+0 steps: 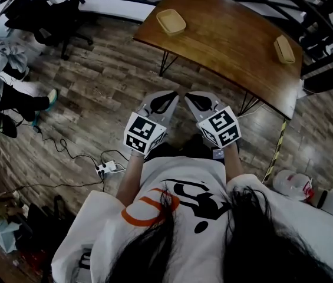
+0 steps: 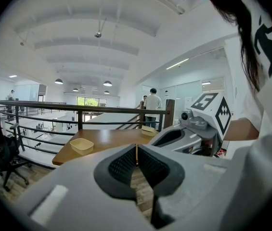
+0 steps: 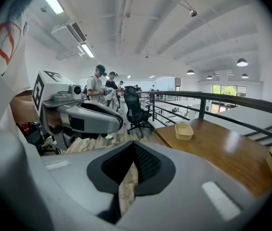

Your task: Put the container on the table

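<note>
Two shallow tan containers rest on the brown wooden table [image 1: 225, 40]: one [image 1: 171, 21] near its far left corner, the other [image 1: 284, 48] at its right end. I hold both grippers side by side over the floor, short of the table's near edge. The left gripper [image 1: 175, 95] is shut with nothing in it, its jaw tips touching [image 2: 136, 148]. The right gripper [image 1: 187, 95] is shut too and empty [image 3: 135, 146]. The left gripper view shows the nearer container [image 2: 82, 145] and the farther one [image 2: 148, 130]. In the right gripper view, one container [image 3: 184, 130] lies ahead on the table.
A black office chair [image 1: 48, 16] stands at the far left, with a seated person's legs [image 1: 13, 96] beside it. A power strip [image 1: 104, 168] and cables lie on the wooden floor. A metal railing [image 3: 213, 100] runs behind the table. People stand far off [image 3: 99, 88].
</note>
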